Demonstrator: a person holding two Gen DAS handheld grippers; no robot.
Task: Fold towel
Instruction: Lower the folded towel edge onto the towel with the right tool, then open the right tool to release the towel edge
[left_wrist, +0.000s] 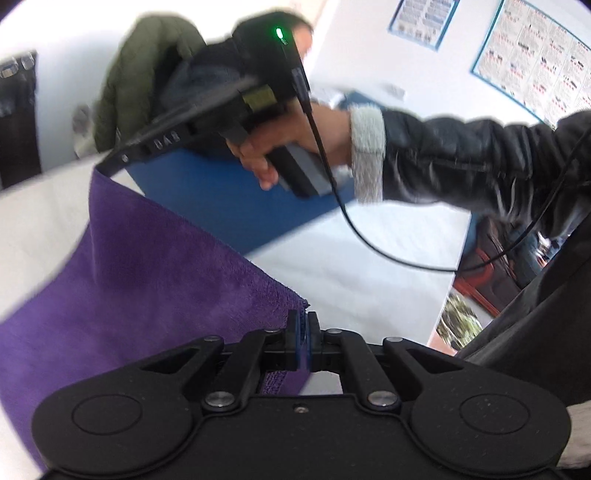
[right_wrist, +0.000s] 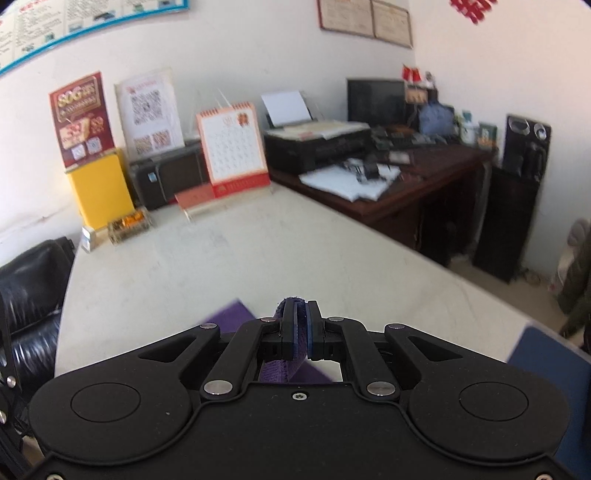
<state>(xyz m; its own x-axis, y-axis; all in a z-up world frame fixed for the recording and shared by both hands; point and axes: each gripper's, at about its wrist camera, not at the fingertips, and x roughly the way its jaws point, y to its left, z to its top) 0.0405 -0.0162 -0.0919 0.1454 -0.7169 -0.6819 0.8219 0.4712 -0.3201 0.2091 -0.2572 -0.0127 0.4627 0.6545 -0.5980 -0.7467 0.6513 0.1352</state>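
A purple towel hangs stretched above the white table. My left gripper is shut on one corner of it. In the left wrist view my right gripper is seen across the towel, shut on the far corner, held by a hand. In the right wrist view my right gripper is shut on a fold of the purple towel, and a piece of towel shows below it over the table.
A blue mat lies on the table, also at the right edge of the right wrist view. At the table's far end stand a calendar, a yellow box and signs. A black chair is at left, a dark desk beyond.
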